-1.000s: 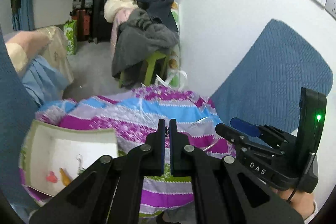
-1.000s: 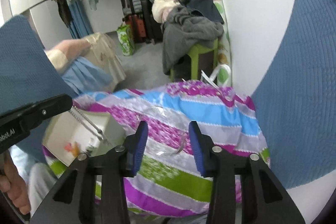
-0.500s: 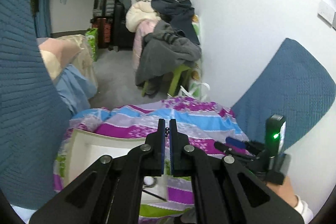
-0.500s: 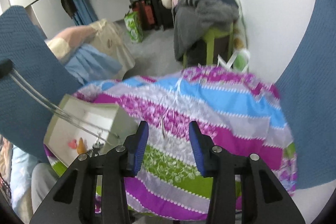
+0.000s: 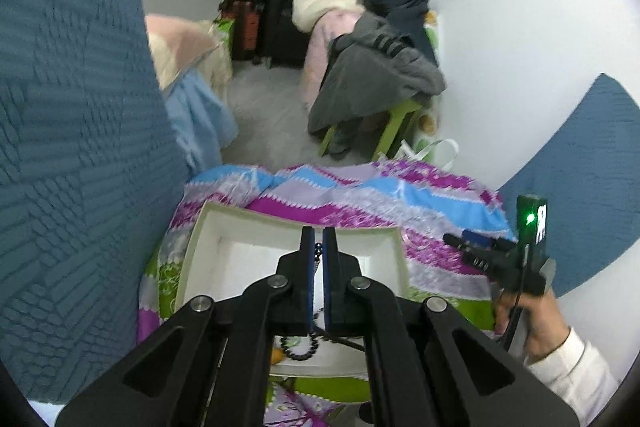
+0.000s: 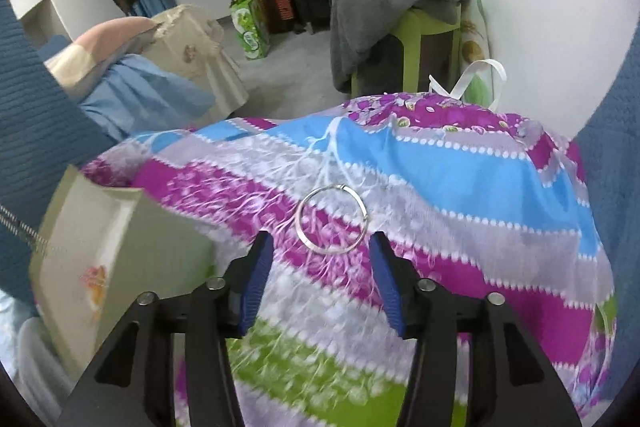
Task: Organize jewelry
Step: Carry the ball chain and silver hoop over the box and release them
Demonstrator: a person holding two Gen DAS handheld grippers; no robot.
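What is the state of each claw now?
Left claw: closed on a dark bead chain, over the white box.
Right claw: open, just widening, empty, above the silver bangle.

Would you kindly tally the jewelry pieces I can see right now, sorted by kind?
Silver bangle on the striped cloth: 1
Chain pinched in the left claw: 1
Dark beaded bracelet in the white tray: 1
Total: 3
Small coloured bits also in the tray are too blurred to identify.

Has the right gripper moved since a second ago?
Yes. The right gripper has dropped toward the striped cloth, its jaws just opening, now framing the silver bangle.
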